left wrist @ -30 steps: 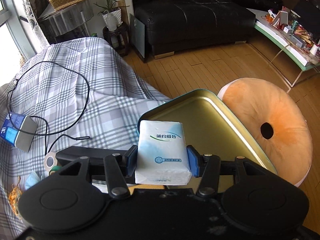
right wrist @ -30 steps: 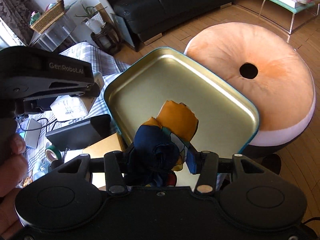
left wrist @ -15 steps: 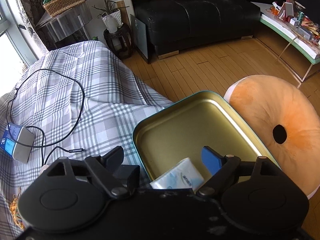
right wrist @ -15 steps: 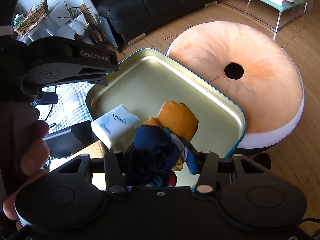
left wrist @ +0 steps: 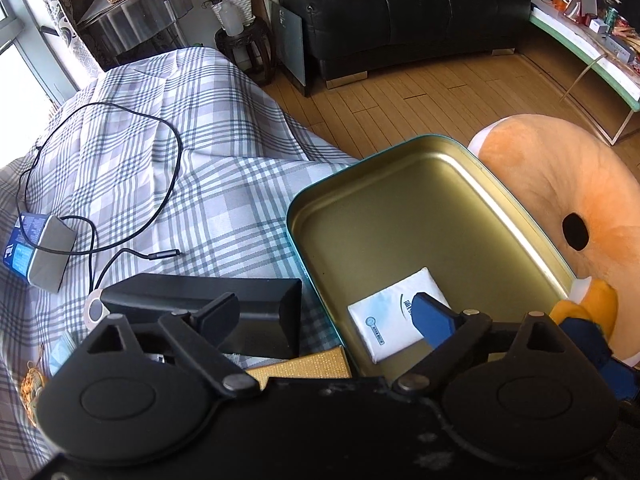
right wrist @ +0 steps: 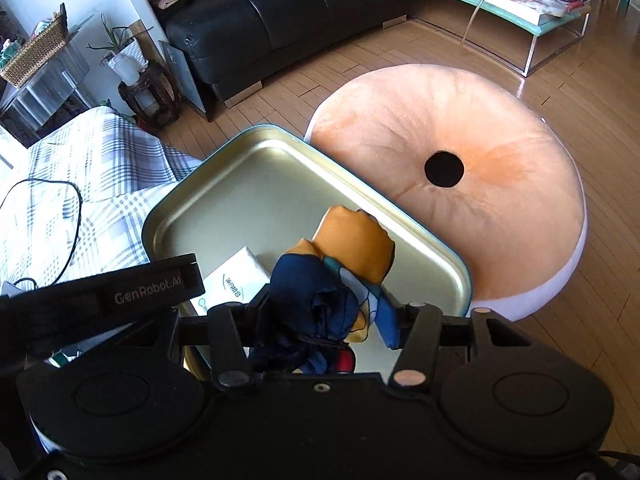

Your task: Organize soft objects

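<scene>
1. The left gripper [left wrist: 324,316] has its jaws spread wide and nothing is between them. One blue fingertip [left wrist: 430,318] hangs over the tissue pack.
2. The right gripper [right wrist: 320,312] is closed tight on a bundled cloth [right wrist: 320,304], dark blue with an orange part that sticks out forward above the tray.
3. The white tissue pack [left wrist: 394,314] lies flat inside the gold tray [left wrist: 400,216], in the near corner, close to the left wall of it.
4. Just beside the tray on the left lie a black box [left wrist: 224,300] and a yellow textured card [left wrist: 304,366], both on the checked cloth [left wrist: 168,168].
5. On this cloth, further to the left, a black cable [left wrist: 176,152] makes a loop and goes to a small grey and blue box [left wrist: 38,252].
6. Behind the tray on the right, touching its edge, is a round orange cushion [right wrist: 452,184] with a dark hole in the middle.
7. Far behind, on the wooden floor [left wrist: 400,104], stand a black sofa [left wrist: 400,12], a plant on a small stand [left wrist: 234,12], and a low table [right wrist: 500,4] with many small things.
</scene>
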